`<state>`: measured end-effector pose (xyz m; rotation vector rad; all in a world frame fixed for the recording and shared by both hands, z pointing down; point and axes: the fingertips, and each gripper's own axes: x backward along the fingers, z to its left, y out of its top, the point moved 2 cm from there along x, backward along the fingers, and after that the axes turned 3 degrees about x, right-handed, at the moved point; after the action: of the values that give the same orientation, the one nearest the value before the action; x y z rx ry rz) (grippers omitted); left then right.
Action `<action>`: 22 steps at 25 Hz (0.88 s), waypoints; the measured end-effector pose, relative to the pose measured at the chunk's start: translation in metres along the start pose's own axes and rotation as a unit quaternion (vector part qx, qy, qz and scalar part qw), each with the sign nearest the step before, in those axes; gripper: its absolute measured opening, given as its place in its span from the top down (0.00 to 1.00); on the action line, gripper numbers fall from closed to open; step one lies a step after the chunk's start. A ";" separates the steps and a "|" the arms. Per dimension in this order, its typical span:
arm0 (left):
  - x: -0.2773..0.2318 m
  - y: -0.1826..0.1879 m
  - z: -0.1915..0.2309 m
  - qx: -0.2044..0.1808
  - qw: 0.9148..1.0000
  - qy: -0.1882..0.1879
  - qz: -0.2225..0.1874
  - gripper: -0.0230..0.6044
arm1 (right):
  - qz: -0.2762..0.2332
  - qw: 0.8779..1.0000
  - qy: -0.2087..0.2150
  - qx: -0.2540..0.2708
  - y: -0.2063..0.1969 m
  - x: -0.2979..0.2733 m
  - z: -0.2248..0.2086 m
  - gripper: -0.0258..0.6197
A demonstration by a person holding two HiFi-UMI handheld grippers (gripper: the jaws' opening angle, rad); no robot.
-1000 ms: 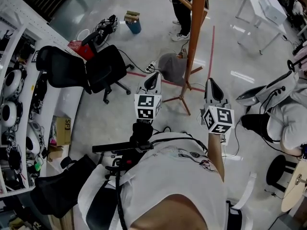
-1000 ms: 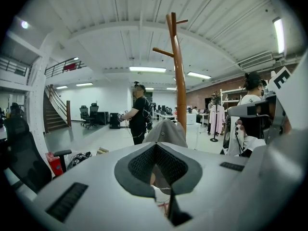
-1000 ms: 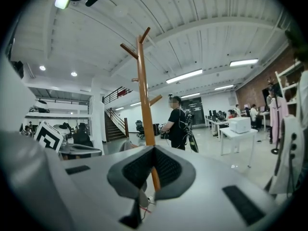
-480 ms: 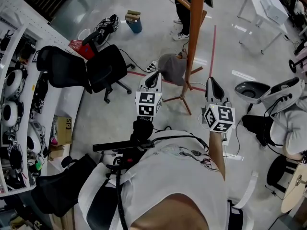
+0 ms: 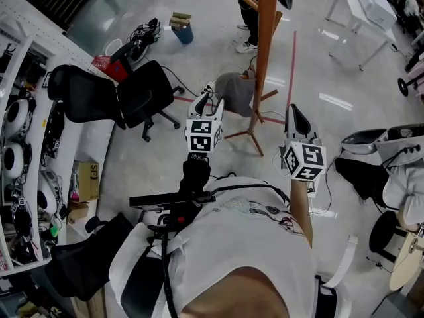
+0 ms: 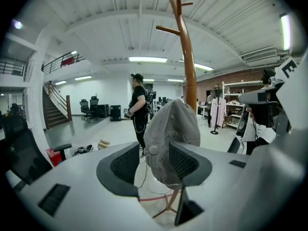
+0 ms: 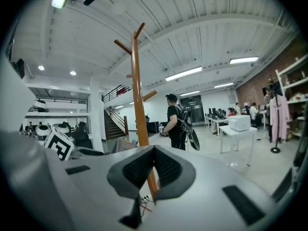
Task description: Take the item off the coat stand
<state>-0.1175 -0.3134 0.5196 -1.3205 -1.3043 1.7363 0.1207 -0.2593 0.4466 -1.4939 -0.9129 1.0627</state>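
Observation:
A grey cap [image 5: 237, 91] hangs low on the wooden coat stand [image 5: 265, 38]. My left gripper [image 5: 207, 100] is just left of the cap, and its jaws are opening. In the left gripper view the cap [image 6: 171, 129] fills the gap of the left gripper [image 6: 151, 163], but the pads do not press on it. The stand's pole [image 6: 186, 66] rises behind the cap. My right gripper [image 5: 296, 116] is held to the right of the stand's feet, shut and empty. In the right gripper view the right gripper [image 7: 153, 170] has its pads together, with the pole [image 7: 136, 95] straight ahead.
A black office chair [image 5: 142, 95] stands left of the stand. A person in black [image 6: 139, 105] stands beyond it. A white table [image 5: 371, 12] is at the far right, shelving [image 5: 26, 144] along the left. A seated person [image 5: 401, 171] is at the right edge.
The left gripper's jaws, shut in both earlier frames, now stand apart, and the gripper has moved a little forward toward the cap. The right gripper has barely moved.

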 end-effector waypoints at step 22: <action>-0.024 -0.012 -0.004 0.041 0.999 -0.032 0.005 0.79 | 0.008 1.000 -0.027 -0.007 -0.009 0.011 -0.022 0.95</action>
<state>-0.1070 -0.3291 0.5396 -1.2364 -1.2490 1.8322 0.1446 -0.2540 0.4547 -1.4927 -0.9487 1.1157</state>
